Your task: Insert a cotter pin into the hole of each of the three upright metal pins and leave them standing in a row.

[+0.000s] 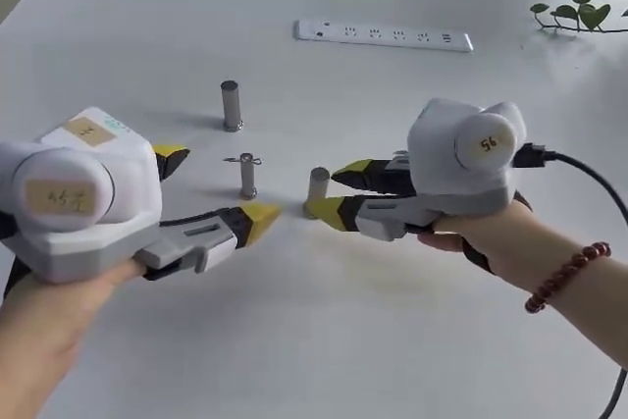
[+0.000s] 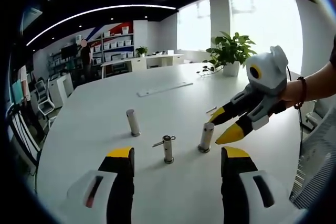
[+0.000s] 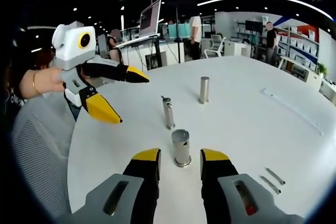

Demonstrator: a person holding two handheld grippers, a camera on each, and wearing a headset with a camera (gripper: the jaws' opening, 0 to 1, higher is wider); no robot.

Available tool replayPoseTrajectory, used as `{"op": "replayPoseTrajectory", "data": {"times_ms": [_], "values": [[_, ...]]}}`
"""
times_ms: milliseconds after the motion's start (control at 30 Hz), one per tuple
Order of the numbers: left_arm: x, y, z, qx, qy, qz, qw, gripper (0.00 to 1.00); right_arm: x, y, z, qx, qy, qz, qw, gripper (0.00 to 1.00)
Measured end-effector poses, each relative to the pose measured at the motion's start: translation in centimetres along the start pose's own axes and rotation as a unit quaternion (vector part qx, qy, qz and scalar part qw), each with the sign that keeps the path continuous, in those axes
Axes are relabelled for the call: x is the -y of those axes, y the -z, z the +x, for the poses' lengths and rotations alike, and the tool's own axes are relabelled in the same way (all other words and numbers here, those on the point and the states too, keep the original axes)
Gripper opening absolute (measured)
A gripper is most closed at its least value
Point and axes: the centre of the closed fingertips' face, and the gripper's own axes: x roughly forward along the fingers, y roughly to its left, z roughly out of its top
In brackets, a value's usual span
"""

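Observation:
Three upright metal pins stand in a row on the white table. The far pin (image 1: 231,105) is bare. The middle pin (image 1: 248,177) carries a cotter pin (image 1: 242,159) through its top hole, also seen as cotter pin (image 2: 159,142). The near pin (image 1: 318,185) (image 3: 181,148) is bare and stands just ahead of the tips of my right gripper (image 1: 330,192) (image 3: 181,156), which is open. My left gripper (image 1: 216,188) (image 2: 178,156) is open and holds nothing, its jaws wide on either side of the middle pin (image 2: 168,149), a little short of it.
A white power strip (image 1: 385,35) lies at the back of the table. Plant leaves (image 1: 579,7) reach in at the far right. Two loose cotter pins (image 3: 273,179) lie on the table right of my right gripper. A cable (image 1: 589,179) trails from that gripper.

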Motion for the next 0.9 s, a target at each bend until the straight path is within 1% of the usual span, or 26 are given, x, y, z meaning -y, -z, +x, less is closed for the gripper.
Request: {"op": "replayPoseTrajectory", "data": {"times_ms": [133, 200, 233, 333, 433, 500, 567, 633, 667, 733, 833, 867, 900], "values": [[0.3, 0.0, -0.1, 0.0, 0.002, 0.004, 1.0, 0.67, 0.8, 0.0, -1.2, -0.01, 0.003, 0.014, 0.9998, 0.24], [0.3, 0.0, -0.1, 0.0, 0.002, 0.003, 1.0, 0.67, 1.4, 0.0, -1.7, -0.014, 0.008, 0.006, 0.9999, 0.25], [0.3, -0.1, -0.2, 0.002, 0.001, 0.003, 1.0, 0.67, 1.8, 0.1, -2.1, -0.021, 0.011, -0.002, 0.9997, 0.24], [0.1, 0.1, -0.1, -0.001, -0.003, 0.003, 1.0, 0.66, 3.1, 0.6, -2.9, -0.036, 0.013, 0.006, 0.9993, 0.23], [0.0, 0.2, -0.1, -0.002, -0.005, 0.002, 1.0, 0.66, 4.1, 1.2, -3.4, -0.05, 0.02, 0.009, 0.9985, 0.21], [0.1, 0.2, -0.2, -0.003, -0.005, 0.002, 1.0, 0.66, 4.7, 1.4, -3.7, -0.054, 0.023, 0.016, 0.9982, 0.21], [0.1, 0.2, -0.2, -0.003, -0.005, 0.003, 1.0, 0.66, 5.6, 2.0, -4.1, -0.069, 0.038, 0.027, 0.9965, 0.21], [0.0, 0.2, -0.3, -0.002, -0.006, 0.002, 1.0, 0.66, 6.2, 2.1, -4.3, -0.071, 0.041, 0.026, 0.9963, 0.21], [-0.2, 0.3, -0.3, -0.003, -0.007, 0.002, 1.0, 0.66, 6.7, 2.3, -4.4, -0.076, 0.047, 0.027, 0.9956, 0.21], [-0.3, 0.4, -0.3, -0.005, -0.008, 0.0, 1.0, 0.66, 7.3, 2.5, -4.6, -0.081, 0.049, 0.025, 0.9952, 0.21], [-0.5, 0.5, -0.4, -0.005, -0.012, 0.0, 0.9999, 0.64, 8.4, 3.1, -4.9, -0.096, 0.063, 0.027, 0.993, 0.2], [-0.7, 0.3, -0.5, 0.001, -0.018, 0.0, 0.9998, 0.63, 8.9, 3.3, -5.0, -0.1, 0.069, 0.035, 0.9919, 0.2], [-0.7, 0.1, -0.6, 0.007, -0.019, -0.002, 0.9998, 0.63, 9.2, 3.5, -5.0, -0.101, 0.071, 0.037, 0.9916, 0.19]]}}
